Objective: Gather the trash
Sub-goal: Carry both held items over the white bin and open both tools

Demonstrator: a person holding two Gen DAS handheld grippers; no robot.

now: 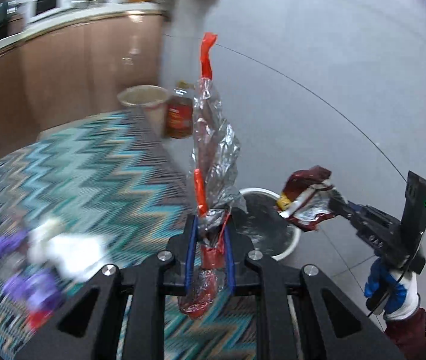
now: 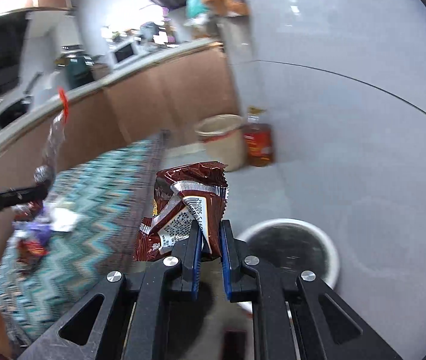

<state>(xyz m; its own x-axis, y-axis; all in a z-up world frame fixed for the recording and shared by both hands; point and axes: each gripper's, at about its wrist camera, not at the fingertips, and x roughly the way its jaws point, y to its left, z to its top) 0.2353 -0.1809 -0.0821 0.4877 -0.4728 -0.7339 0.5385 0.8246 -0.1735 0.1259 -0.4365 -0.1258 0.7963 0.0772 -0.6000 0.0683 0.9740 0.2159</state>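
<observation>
The tiled floor (image 2: 347, 120) fills most of both views, with the zigzag-patterned rug (image 1: 87, 162) lying along a wooden cabinet front (image 1: 63, 75). On the rug we see loose litter (image 1: 33, 258), blurred, not yet gathered. At the rug's far corner stand a beige bucket (image 2: 221, 141) and an amber bottle (image 2: 259, 147), just beside each other. Nearer to us sits the white-rimmed bin (image 2: 287, 252), dark inside, which we judge to be the target.

We hold two pieces of trash. The left gripper (image 1: 210, 240) has its fingers pinching a long silver-and-red wrapper (image 1: 213, 138) near its lower end; its long axis stands roughly upright, rising well above the fingers. The right gripper (image 2: 210, 249) has its fingers pinching a crumpled brown snack packet (image 2: 189, 204) by one edge, the packet projecting forward and to the left of the fingers.

In the left wrist view the snack packet (image 1: 305, 201) hangs over the bin's rim (image 1: 290, 240), while the long wrapper sits beside the bin's near-left edge. We judge the right hand (image 1: 398, 291) the nearer to release; the left must travel rightward, and its tall wrapper may tip outside the rim.
</observation>
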